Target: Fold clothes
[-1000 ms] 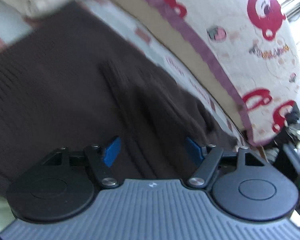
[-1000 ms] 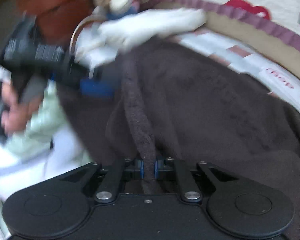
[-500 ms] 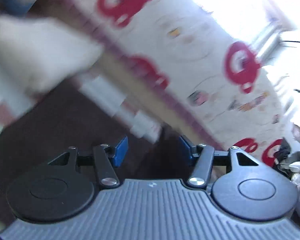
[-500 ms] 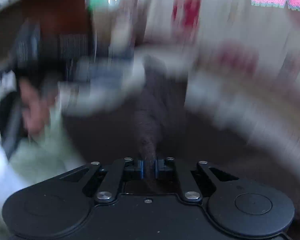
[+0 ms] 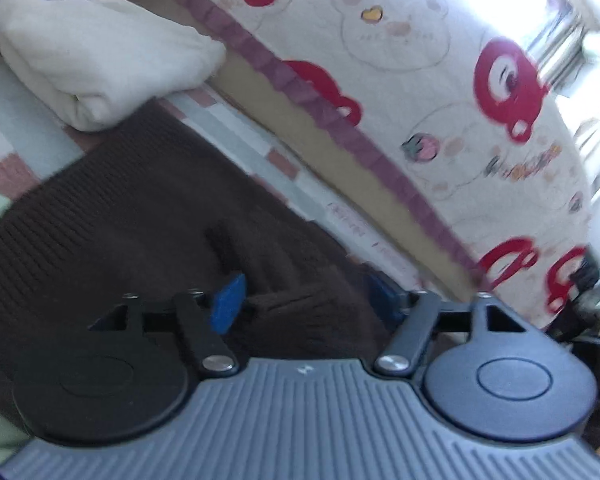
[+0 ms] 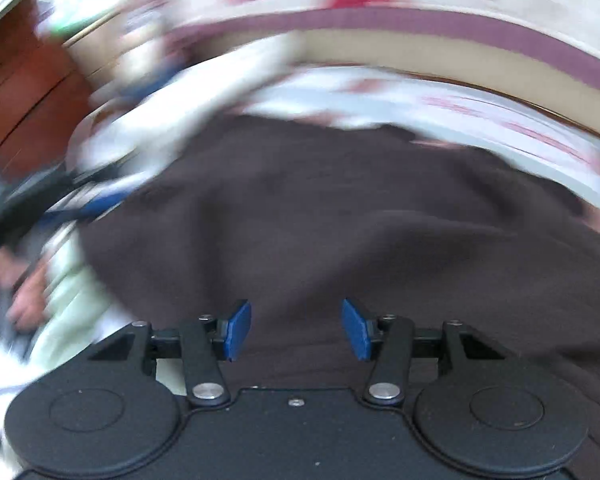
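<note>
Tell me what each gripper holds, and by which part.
Nothing: left gripper and right gripper are both open over the brown sweater.

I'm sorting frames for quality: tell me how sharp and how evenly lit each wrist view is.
Left wrist view: mostly sharp, knit ribs readable on the brown sweater, folded white cloth clear, window glare blown out top right. Right wrist view: heavy motion blur across the bedding; only the right gripper is crisp, lighting even.

Left hand-held gripper (image 5: 306, 300) and right hand-held gripper (image 6: 296, 330) — fingers spread.
</note>
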Demonstrator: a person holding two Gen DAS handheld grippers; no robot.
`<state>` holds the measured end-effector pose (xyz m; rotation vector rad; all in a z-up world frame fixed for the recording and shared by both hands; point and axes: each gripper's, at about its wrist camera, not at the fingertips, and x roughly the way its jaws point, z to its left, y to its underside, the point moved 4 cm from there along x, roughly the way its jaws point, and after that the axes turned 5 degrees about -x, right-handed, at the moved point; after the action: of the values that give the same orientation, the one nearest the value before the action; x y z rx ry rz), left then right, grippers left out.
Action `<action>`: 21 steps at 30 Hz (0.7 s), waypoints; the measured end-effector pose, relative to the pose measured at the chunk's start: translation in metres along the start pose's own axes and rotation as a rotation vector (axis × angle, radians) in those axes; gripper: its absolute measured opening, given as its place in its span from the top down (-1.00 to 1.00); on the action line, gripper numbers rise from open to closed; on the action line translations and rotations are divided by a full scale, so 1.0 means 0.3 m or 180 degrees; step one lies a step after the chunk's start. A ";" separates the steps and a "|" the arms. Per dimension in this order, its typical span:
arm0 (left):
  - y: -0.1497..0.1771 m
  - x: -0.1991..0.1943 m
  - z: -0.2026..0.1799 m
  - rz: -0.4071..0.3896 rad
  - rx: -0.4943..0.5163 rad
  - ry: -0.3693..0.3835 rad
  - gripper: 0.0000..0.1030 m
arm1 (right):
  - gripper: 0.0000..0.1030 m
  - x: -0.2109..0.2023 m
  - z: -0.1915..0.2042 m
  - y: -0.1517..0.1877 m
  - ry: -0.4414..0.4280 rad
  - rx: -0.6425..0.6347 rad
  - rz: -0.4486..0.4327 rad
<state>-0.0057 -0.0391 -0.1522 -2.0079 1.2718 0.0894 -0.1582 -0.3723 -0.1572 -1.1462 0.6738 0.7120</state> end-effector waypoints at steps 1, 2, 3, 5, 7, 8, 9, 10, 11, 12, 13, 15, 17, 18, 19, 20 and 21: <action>0.000 -0.004 -0.004 -0.0030 -0.0052 0.0068 -0.47 | -0.11 -0.011 -0.064 -0.005 0.0160 0.0234 -0.0004; -0.002 -0.004 -0.012 -0.0033 -0.0022 0.0102 -0.48 | -0.11 -0.019 -0.115 -0.002 0.0287 0.0410 0.0010; -0.004 -0.003 -0.021 -0.0034 0.0013 0.0133 -0.51 | -0.11 -0.029 -0.164 0.000 0.0413 0.0569 0.0017; -0.007 0.005 -0.042 0.0003 0.0170 0.0106 -0.54 | -0.11 -0.058 -0.239 -0.005 0.0643 0.0699 -0.0037; -0.004 0.009 -0.060 0.0036 0.0284 0.0076 -0.56 | -0.12 -0.093 -0.300 0.002 0.0912 0.0745 -0.0100; -0.002 0.010 -0.066 0.0049 0.0320 0.0068 -0.56 | -0.14 -0.111 -0.325 0.004 0.1012 0.0780 -0.0134; 0.000 0.010 -0.065 0.0054 0.0301 0.0080 -0.58 | -0.15 -0.126 -0.352 0.006 0.1096 0.0827 -0.0166; 0.001 0.011 -0.064 0.0060 0.0283 0.0092 -0.61 | -0.16 -0.132 -0.388 0.009 0.1121 0.0920 -0.0191; 0.002 0.011 -0.063 0.0065 0.0265 0.0104 -0.61 | -0.16 -0.138 -0.424 0.013 0.1145 0.1012 -0.0217; 0.003 0.012 -0.062 0.0070 0.0244 0.0114 -0.61 | -0.16 -0.143 -0.461 0.016 0.1169 0.1105 -0.0242; -0.003 0.009 -0.055 0.0071 0.0202 0.0104 -0.61 | -0.16 -0.145 -0.495 0.020 0.1195 0.1196 -0.0258; -0.016 0.003 -0.043 0.0068 0.0116 0.0089 -0.61 | -0.16 -0.100 -0.529 0.024 0.1365 0.1128 -0.0045; -0.049 -0.022 -0.036 -0.0026 0.0035 0.0144 -0.61 | -0.16 -0.045 -0.529 0.015 0.1559 0.0772 0.0235; -0.067 -0.035 -0.034 -0.0067 -0.0003 0.0166 -0.62 | -0.16 -0.019 -0.522 0.007 0.1642 0.0550 0.0361; -0.079 -0.041 -0.034 -0.0071 -0.0019 0.0160 -0.65 | -0.16 0.001 -0.521 -0.001 0.1690 0.0393 0.0448; -0.083 -0.039 -0.036 -0.0035 -0.0006 0.0145 -0.67 | -0.16 -0.001 -0.536 -0.008 0.1615 0.0492 0.0389; -0.086 -0.036 -0.038 0.0003 0.0009 0.0128 -0.70 | -0.18 -0.004 -0.553 -0.014 0.1531 0.0604 0.0326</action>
<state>0.0059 -0.0321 -0.1251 -2.0158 1.2974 0.0478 -0.1738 -0.5321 -0.1988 -1.1192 1.1868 0.4442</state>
